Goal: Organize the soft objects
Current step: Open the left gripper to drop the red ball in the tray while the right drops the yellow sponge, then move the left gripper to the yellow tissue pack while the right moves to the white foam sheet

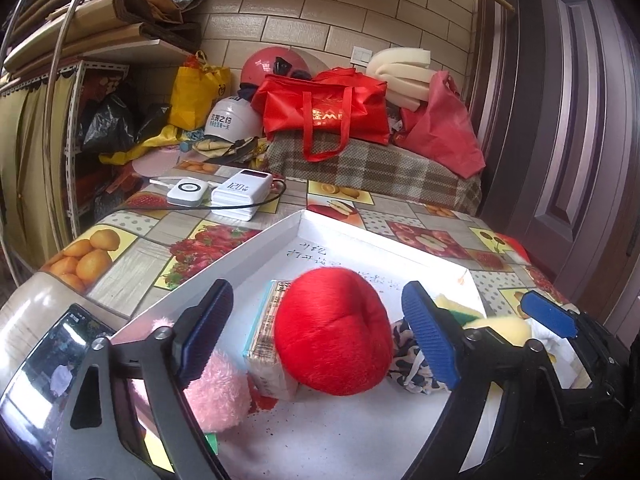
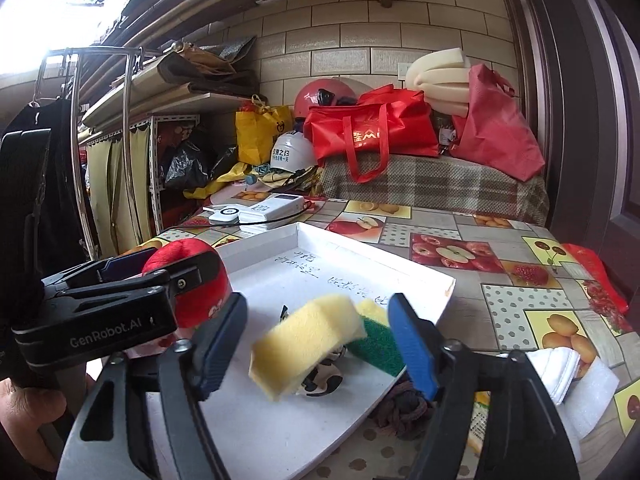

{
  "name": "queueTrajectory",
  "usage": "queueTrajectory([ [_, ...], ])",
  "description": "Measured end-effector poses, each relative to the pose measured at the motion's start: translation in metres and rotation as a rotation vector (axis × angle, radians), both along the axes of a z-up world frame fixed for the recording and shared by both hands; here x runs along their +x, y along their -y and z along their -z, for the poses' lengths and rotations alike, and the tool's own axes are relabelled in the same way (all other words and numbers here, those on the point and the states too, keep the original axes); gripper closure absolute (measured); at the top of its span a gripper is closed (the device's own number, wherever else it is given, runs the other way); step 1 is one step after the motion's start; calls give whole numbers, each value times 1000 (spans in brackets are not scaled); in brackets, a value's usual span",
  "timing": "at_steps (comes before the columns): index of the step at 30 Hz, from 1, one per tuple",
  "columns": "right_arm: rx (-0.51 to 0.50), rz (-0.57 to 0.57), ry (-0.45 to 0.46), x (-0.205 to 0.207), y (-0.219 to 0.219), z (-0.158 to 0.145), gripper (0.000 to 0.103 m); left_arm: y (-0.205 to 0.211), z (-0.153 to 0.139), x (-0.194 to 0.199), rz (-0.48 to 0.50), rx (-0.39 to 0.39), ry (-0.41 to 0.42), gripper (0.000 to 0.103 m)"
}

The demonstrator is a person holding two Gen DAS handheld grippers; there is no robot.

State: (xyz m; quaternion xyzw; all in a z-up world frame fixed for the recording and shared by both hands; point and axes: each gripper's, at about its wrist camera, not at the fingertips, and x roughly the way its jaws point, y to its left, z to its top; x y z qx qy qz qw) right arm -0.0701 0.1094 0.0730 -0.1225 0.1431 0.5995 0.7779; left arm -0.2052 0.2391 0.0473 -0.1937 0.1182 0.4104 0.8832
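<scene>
Left wrist view: the left claw [image 1: 320, 332] hangs wide open over the white tray [image 1: 340, 232], its ribbed blue pads apart on either side of a red plush ball [image 1: 334, 332] of smooth, glossy pile with a seam crease, gripping nothing. The ball lies in the tray, leaning on a small rectangular tissue pack [image 1: 268, 344] in clear wrap; beside that sits a fluffy pink plush [image 1: 218, 396], and on the ball's other side a spotted black-and-white cloth [image 1: 408, 364]. Right wrist view: the right claw [image 2: 320, 344] also stands open and empty above the tray, with a porous yellow sponge block [image 2: 306, 340] between its fingers, blurred and tilted; whether it rests on the cloth beneath cannot be told. Next to it lies a yellow sponge with a coarse green scouring face [image 2: 376, 344]. Only this view shows a folded white cloth [image 2: 556, 372] and dark knotted cord [image 2: 400, 404] outside the tray on the fruit-patterned tabletop [image 2: 460, 216].
</scene>
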Motion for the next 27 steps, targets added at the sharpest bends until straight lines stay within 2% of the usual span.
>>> queueTrajectory([
  [1, 3, 3, -1, 0, 1, 0, 13, -1, 0, -3, -8, -2, 12, 0],
  [18, 41, 16, 17, -2, 7, -2, 12, 2, -2, -18, -38, -2, 62, 0],
  [27, 97, 28, 2, -2, 29, -5, 11, 21, -6, -14, -10, 78, 30, 0],
])
